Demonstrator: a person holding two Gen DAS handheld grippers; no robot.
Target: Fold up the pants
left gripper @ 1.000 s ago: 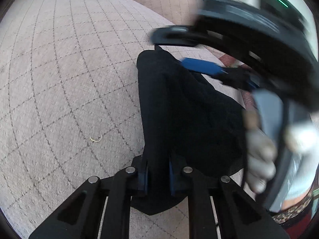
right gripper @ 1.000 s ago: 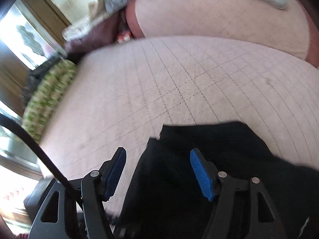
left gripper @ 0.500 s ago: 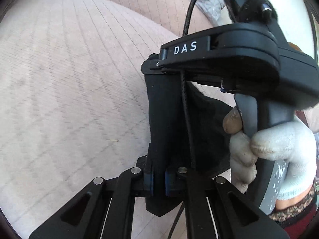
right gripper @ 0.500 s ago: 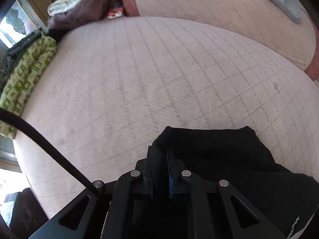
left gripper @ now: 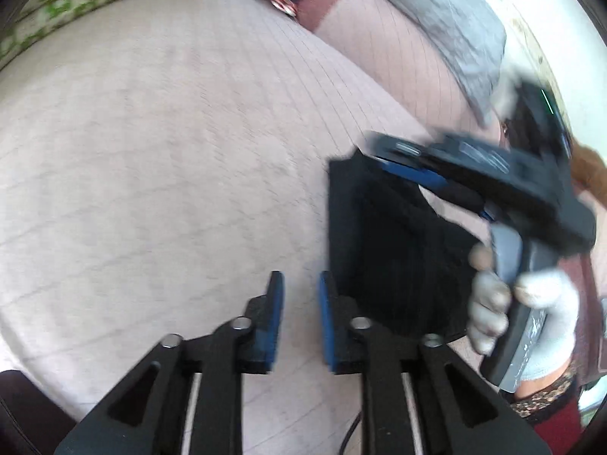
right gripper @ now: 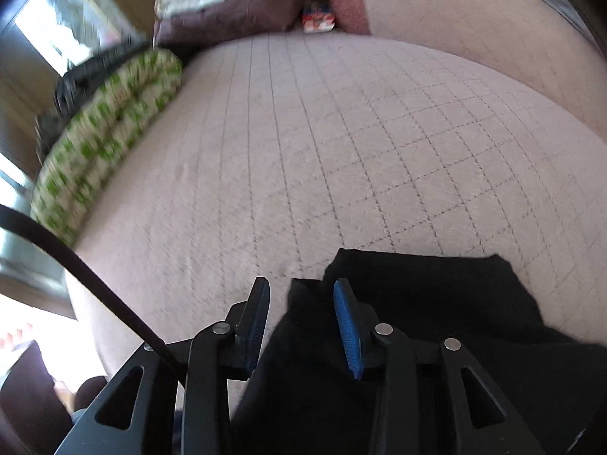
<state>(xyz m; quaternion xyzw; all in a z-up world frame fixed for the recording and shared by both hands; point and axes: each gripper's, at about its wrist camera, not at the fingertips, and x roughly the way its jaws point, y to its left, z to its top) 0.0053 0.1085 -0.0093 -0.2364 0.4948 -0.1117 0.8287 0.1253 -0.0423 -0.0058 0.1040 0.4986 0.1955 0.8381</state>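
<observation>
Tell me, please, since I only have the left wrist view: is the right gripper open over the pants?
Observer: Yes, the right gripper is open; its blue fingers stand apart above the black pants.
Operator: Is cloth between them?
Observer: A corner of the pants lies below the gap, unpinched.
Operator: What lies beyond on that side?
Observer: A green patterned cushion along the quilted cover's far left edge, with a window behind it.

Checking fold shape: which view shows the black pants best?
Left wrist: the folded black pants lie almost fully visible on the quilted cushion, though blurred. Right wrist shows only their near edge, partly behind the right gripper.
</observation>
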